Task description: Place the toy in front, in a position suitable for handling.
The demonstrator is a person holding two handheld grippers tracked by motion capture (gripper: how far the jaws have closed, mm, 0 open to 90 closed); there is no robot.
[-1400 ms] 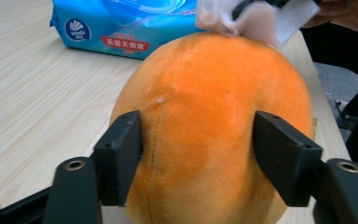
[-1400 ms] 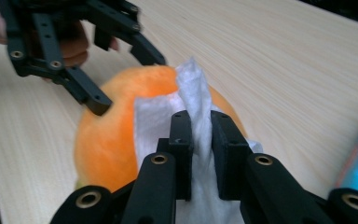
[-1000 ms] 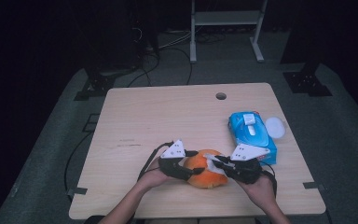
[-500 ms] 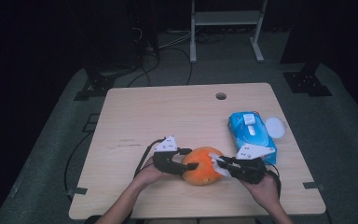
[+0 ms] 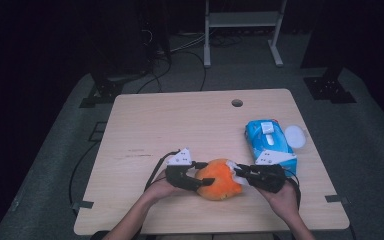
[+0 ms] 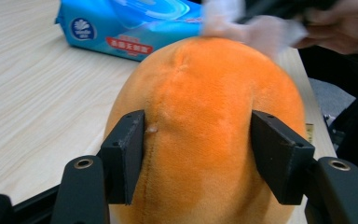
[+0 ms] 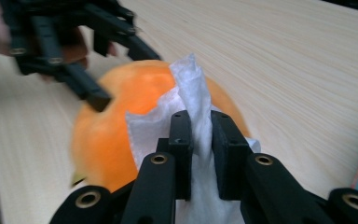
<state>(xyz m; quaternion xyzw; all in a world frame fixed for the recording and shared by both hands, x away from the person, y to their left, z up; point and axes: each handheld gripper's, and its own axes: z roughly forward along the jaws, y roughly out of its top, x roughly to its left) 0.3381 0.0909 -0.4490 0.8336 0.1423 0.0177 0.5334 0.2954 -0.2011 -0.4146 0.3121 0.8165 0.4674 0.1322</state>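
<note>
A soft orange plush toy (image 6: 205,135) had short, matt pile and a stitched seam down its middle. Against its far side lay a thin white wipe (image 7: 193,116), fibrous and crinkled like non-woven cloth. Both grippers' jaws looked like matt black plastic with small metal rivets. Under the toy, the table (image 5: 170,125) was pale wood-grain, smooth and dull. Beyond the toy, a wipes pack (image 6: 126,23) was glossy blue plastic film.

Both forearms reach in low over the near table edge, hands facing each other. The left gripper (image 5: 203,177) has just been closing, its jaws squeezing an orange plush toy (image 5: 221,179). The right gripper (image 5: 240,173) is clamped on a white wipe (image 7: 193,100) against that toy.
</note>
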